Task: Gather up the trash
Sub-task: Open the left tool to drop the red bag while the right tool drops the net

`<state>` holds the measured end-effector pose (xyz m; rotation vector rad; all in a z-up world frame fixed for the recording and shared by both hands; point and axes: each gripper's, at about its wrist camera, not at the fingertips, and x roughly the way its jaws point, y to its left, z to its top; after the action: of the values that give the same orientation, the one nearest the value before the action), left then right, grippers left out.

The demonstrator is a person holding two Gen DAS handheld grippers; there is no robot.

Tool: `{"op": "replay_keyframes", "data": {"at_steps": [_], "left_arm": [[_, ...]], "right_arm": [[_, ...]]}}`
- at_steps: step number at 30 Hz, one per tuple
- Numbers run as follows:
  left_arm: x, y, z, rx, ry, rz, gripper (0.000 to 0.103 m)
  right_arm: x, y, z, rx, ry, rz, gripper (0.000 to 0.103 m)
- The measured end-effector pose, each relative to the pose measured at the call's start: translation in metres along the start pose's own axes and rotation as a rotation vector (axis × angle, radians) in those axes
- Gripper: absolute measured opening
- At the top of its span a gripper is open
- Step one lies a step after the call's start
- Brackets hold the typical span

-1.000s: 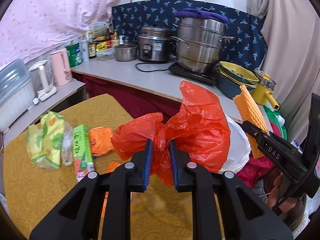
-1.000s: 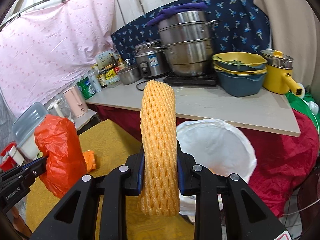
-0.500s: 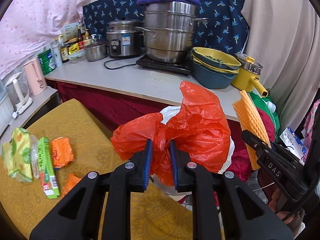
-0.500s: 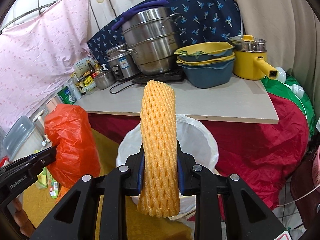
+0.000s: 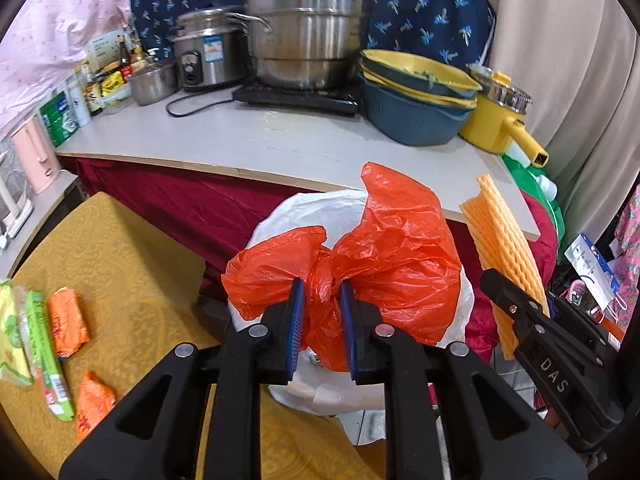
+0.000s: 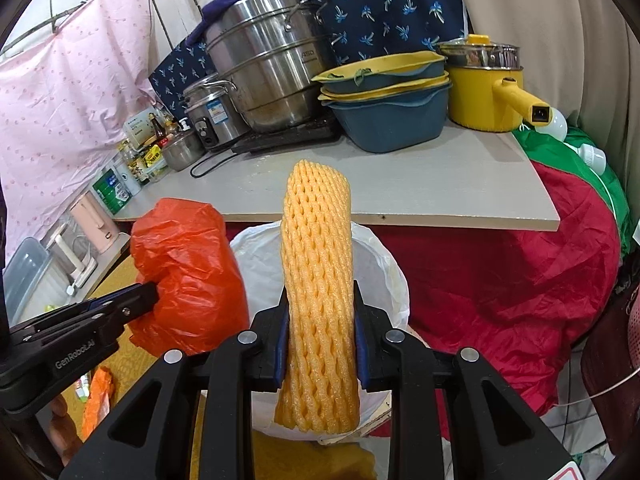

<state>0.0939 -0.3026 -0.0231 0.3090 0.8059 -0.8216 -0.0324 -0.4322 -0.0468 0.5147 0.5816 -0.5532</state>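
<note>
My left gripper (image 5: 321, 320) is shut on a crumpled orange plastic bag (image 5: 384, 256) and holds it over the white-lined trash bin (image 5: 280, 220). The bag also shows in the right wrist view (image 6: 188, 272). My right gripper (image 6: 320, 340) is shut on a yellow foam fruit net (image 6: 318, 280), upright, above the same bin (image 6: 380, 264). The net and right gripper show at the right of the left wrist view (image 5: 500, 240). Several wrappers (image 5: 66, 320) lie on the yellow table (image 5: 120, 264).
A grey counter (image 5: 280, 144) behind the bin carries a steel steamer pot (image 5: 304, 28), rice cooker (image 5: 208, 52), stacked blue-yellow basins (image 5: 416, 96), a yellow pot (image 5: 500, 116) and bottles. Red cloth (image 6: 520, 288) hangs under the counter. Pink kettle (image 5: 32, 152) at left.
Both grippers have moved right, away from the table and toward the bin, carrying the bag and the net. The bin now sits directly beneath both.
</note>
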Motion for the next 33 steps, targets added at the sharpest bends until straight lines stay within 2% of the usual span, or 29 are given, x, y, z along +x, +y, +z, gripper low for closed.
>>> {"op": "replay_keyframes", "data": {"at_steps": [8, 15, 17, 19, 22, 33], "left_arm": [[0.031, -0.005, 0.004, -0.001, 0.036, 0.001, 0.024], [0.036, 0.009, 0.008, -0.054, 0.028, -0.006, 0.051], [0.035, 0.014, 0.011, -0.062, 0.019, -0.002, 0.053], [0.034, 0.019, 0.012, -0.075, 0.012, 0.007, 0.055], [0.031, 0.027, 0.013, -0.091, 0.002, 0.015, 0.057], [0.011, 0.047, 0.011, -0.117, -0.028, 0.037, 0.058]], "right_arm": [[0.024, -0.005, -0.002, 0.006, 0.030, -0.011, 0.025], [0.039, 0.002, 0.001, -0.011, 0.037, -0.007, 0.029], [0.041, 0.005, 0.001, -0.014, 0.037, -0.005, 0.033], [0.043, 0.008, 0.002, -0.015, 0.034, 0.003, 0.043], [0.043, 0.013, 0.003, -0.021, 0.029, 0.007, 0.049], [0.038, 0.029, 0.005, -0.034, 0.023, 0.021, 0.054]]}}
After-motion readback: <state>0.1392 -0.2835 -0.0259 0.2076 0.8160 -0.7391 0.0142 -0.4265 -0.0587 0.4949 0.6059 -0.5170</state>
